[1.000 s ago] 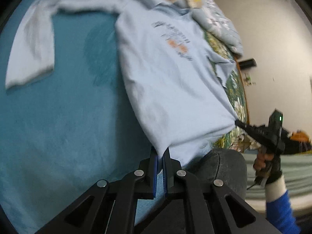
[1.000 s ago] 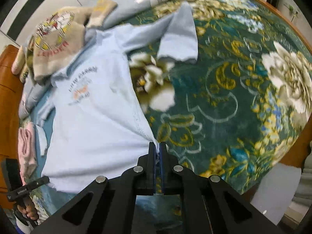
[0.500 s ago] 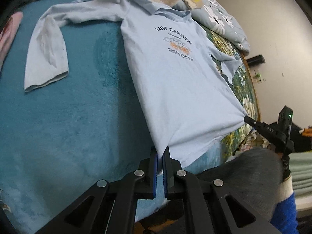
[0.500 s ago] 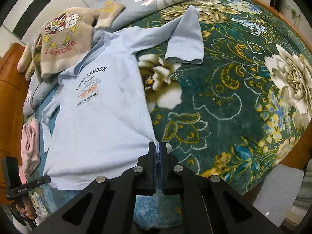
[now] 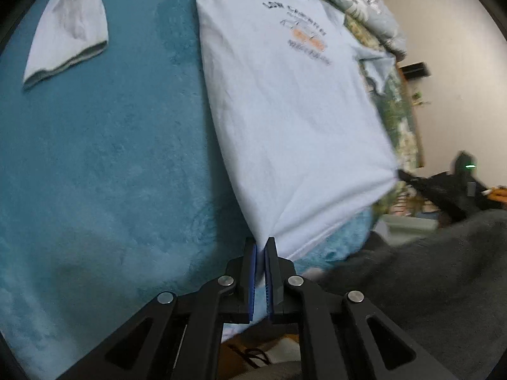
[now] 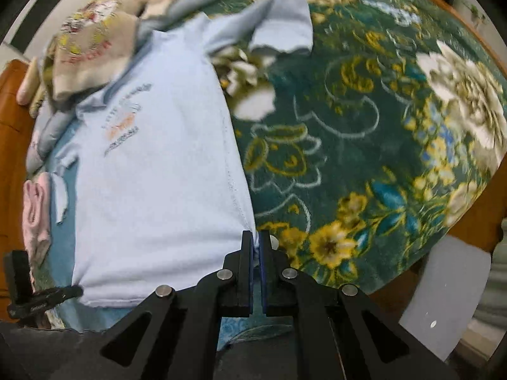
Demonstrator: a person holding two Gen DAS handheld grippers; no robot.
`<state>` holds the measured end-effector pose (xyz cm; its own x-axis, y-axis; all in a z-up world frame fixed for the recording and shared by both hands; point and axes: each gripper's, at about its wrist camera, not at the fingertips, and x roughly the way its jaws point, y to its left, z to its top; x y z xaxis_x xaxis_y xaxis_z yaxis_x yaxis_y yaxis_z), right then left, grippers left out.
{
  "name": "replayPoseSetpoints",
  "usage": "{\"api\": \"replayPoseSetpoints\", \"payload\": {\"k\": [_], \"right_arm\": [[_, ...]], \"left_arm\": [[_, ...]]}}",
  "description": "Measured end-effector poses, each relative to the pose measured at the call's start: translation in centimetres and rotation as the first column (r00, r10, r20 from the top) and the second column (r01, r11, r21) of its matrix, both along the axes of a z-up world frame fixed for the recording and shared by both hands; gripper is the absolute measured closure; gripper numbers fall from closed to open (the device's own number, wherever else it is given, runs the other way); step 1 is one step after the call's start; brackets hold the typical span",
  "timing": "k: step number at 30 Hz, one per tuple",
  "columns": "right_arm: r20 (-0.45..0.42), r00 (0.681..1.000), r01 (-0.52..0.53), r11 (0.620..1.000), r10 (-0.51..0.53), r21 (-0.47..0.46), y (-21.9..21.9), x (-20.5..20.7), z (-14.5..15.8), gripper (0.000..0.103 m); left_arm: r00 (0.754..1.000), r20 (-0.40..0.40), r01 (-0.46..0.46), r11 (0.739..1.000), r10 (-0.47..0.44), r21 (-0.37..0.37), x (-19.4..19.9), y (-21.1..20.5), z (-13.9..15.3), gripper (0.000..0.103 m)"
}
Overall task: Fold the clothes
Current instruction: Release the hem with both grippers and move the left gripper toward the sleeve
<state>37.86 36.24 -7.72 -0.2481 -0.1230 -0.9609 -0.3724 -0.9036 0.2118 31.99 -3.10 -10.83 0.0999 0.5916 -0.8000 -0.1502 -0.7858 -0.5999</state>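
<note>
We're pinching the near-left hem corner of the light blue shirt [image 5: 285, 120] in the left gripper [image 5: 260, 247], and the right gripper [image 6: 256, 237] is clamping the near-right corner. It's lying spread on the bed [image 5: 95, 174]. Next we're probably lifting both corners toward the collar, evenly.

The print on the pale blue shirt [image 5: 294, 120] is smeared by motion blur, unreadable. Its collar [image 6: 95, 95] disappears under a tan garment [image 6: 85, 60] at the far end. The far-left sleeve [image 5: 66, 28] runs off the picture's top edge.
</note>
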Motion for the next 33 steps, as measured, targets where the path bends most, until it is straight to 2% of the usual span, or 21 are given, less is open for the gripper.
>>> {"api": "replayPoseSetpoints", "payload": {"k": [2,4,5,6,7,8,9,12,15,17,20,21,22,23,24,27,29,31,33], "right_arm": [[0.022,1.0,0.014,1.0,-0.014,-0.011,0.4,-0.2,-0.6,0.1],[0.037,0.999,0.012,1.0,-0.012,-0.013,0.6,-0.3,-0.7,0.099],[0.043,0.999,0.011,1.0,-0.01,-0.012,0.8,-0.3,-0.6,0.099],[0.049,0.999,0.01,1.0,-0.009,-0.011,0.9,-0.3,-0.5,0.094],[0.053,0.999,0.01,1.0,-0.01,-0.006,1.1,-0.3,-0.3,0.089],[0.053,0.998,0.018,1.0,-0.019,0.019,1.3,-0.2,0.1,0.083],[0.052,0.998,0.026,0.999,-0.028,0.043,1.6,-0.1,0.5,0.079],[0.034,0.997,0.073,0.995,-0.076,0.069,2.6,0.0,1.9,0.078],[0.001,0.994,0.106,0.993,-0.106,0.061,3.0,-0.8,3.2,0.077],[-0.017,0.993,0.116,0.992,-0.115,0.057,2.9,-1.8,3.8,0.077],[-0.042,0.991,0.13,0.99,-0.128,0.052,2.8,-3.1,4.7,0.077],[-0.046,0.991,0.128,0.991,-0.126,0.048,2.6,-3.5,4.7,0.077],[-0.047,0.992,0.123,0.991,-0.121,0.046,2.2,-4.4,4.7,0.077],[-0.047,0.992,0.117,0.992,-0.115,0.044,1.9,-5.2,4.7,0.077],[-0.047,0.993,0.107,0.993,-0.105,0.039,1.5,-6.0,4.6,0.077],[-0.048,0.996,0.075,0.997,-0.073,0.025,0.2,-8.4,4.4,0.077],[-0.05,0.998,0.039,0.999,-0.038,0.02,-1.0,-10.1,4.1,0.077],[-0.051,0.999,0.004,1.0,-0.003,0.016,-2.1,-11.7,3.8,0.077],[-0.048,0.998,-0.027,1.0,0.027,0.014,-3.0,-13.1,3.4,0.077]], "left_arm": [[0.999,-0.022,-0.023,1.0,0.024,0.015,-0.4,-1.3,0.8,0.095],[0.996,-0.061,-0.062,0.998,0.062,0.006,-1.0,-3.1,2.1,0.088],[0.991,-0.089,-0.099,0.995,0.098,-0.003,-1.7,-4.3,2.7,0.078],[0.984,-0.116,-0.136,0.991,0.134,-0.011,-2.3,-5.5,3.3,0.064],[0.975,-0.14,-0.175,0.984,0.17,-0.025,-3.0,-6.5,3.8,0.058],[0.959,-0.171,-0.237,0.97,0.225,-0.051,-4.0,-8.1,4.0,0.051],[0.941,-0.195,-0.296,0.952,0.276,-0.082,-4.8,-9.3,4.0,0.05],[0.884,-0.21,-0.454,0.875,0.418,-0.168,-7.4,-11.8,2.7,0.049],[0.834,-0.15,-0.55,0.818,0.53,-0.166,-9.4,-12.9,0.5,0.049],[0.819,-0.138,-0.573,0.8,0.557,-0.178,-10.1,-12.7,-0.5,0.049],[0.792,-0.131,-0.61,0.767,0.596,-0.198,-10.9,-12.4,-1.6,0.052],[0.782,-0.136,-0.623,0.754,0.609,-0.206,-11.0,-12.4,-1.8,0.058],[0.777,-0.147,-0.629,0.746,0.612,-0.218,-11.1,-12.5,-1.8,0.067],[0.778,-0.172,-0.628,0.739,0.604,-0.243,-11.2,-12.5,-1.6,0.094],[0.778,-0.196,-0.628,0.732,0.596,-0.265,-11.3,-12.4,-1.4,0.098],[0.785,-0.283,-0.619,0.722,0.552,-0.309,-11.9,-12.9,0.9,0.098],[0.782,-0.394,-0.611,0.717,0.482,-0.335,-12.4,-13.5,4.2,0.098],[0.767,-0.509,-0.608,0.697,0.392,-0.38,-12.9,-14.3,7.6,0.098],[0.752,-0.574,-0.608,0.676,0.324,-0.416,-13.8,-15.3,10.1,0.098]]}}
